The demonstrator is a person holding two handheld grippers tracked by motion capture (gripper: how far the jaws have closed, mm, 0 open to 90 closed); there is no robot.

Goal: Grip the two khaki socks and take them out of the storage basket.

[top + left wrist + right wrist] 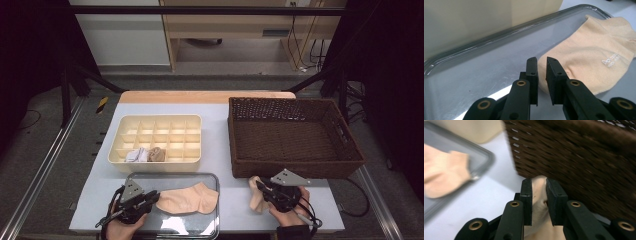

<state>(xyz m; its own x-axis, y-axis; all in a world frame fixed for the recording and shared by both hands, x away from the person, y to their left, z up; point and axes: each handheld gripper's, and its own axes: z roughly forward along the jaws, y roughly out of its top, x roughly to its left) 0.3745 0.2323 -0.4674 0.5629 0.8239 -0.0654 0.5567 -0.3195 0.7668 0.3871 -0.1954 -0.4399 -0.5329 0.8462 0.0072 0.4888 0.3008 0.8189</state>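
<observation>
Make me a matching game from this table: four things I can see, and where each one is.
Things:
1. flat peach sock
2. second peach sock
3. rolled white sock
4. wicker basket

Places:
A. in the cream divided box
B. between the right tongs
C. on the metal tray
D. at the table's right, nothing in it

Pairs: 1-C, 2-B, 3-A, 4-D
</observation>
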